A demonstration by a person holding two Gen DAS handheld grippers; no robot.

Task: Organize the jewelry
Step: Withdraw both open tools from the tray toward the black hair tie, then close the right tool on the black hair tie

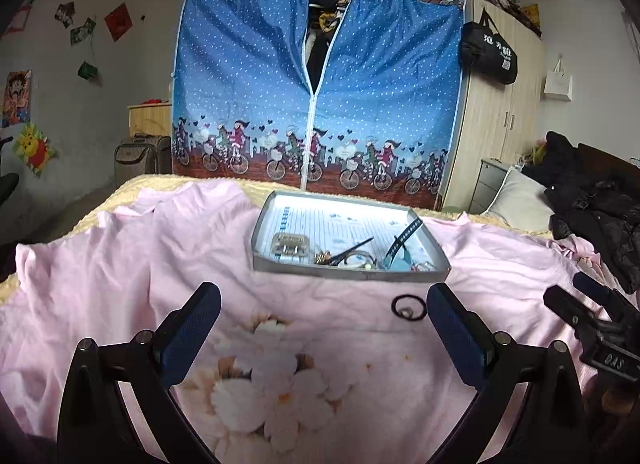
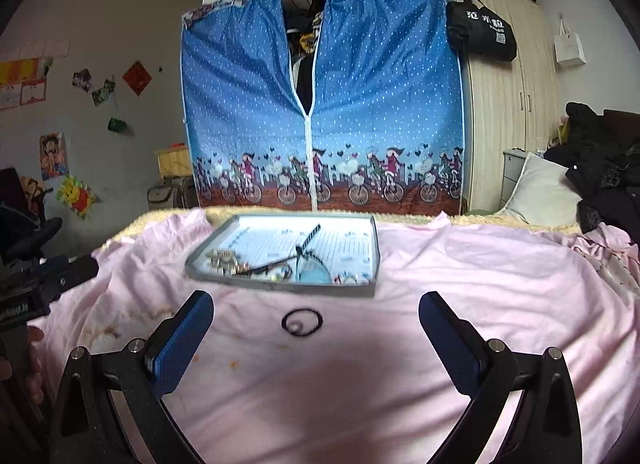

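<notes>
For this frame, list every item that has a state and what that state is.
Left claw: open, holding nothing.
Right claw: open, holding nothing.
Hair tie: lying flat on the pink sheet, outside the tray, untouched.
Tray: uncovered, jewelry piled at its near edge.
Fabric wardrobe: zipper partly open at the top.
Wooden wardrobe: doors closed.

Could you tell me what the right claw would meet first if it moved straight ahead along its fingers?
Probably the black elastic hair tie with a small bead lying on the pink sheet, between the open right claw and the shallow grey tray; depth is uncertain.
</notes>
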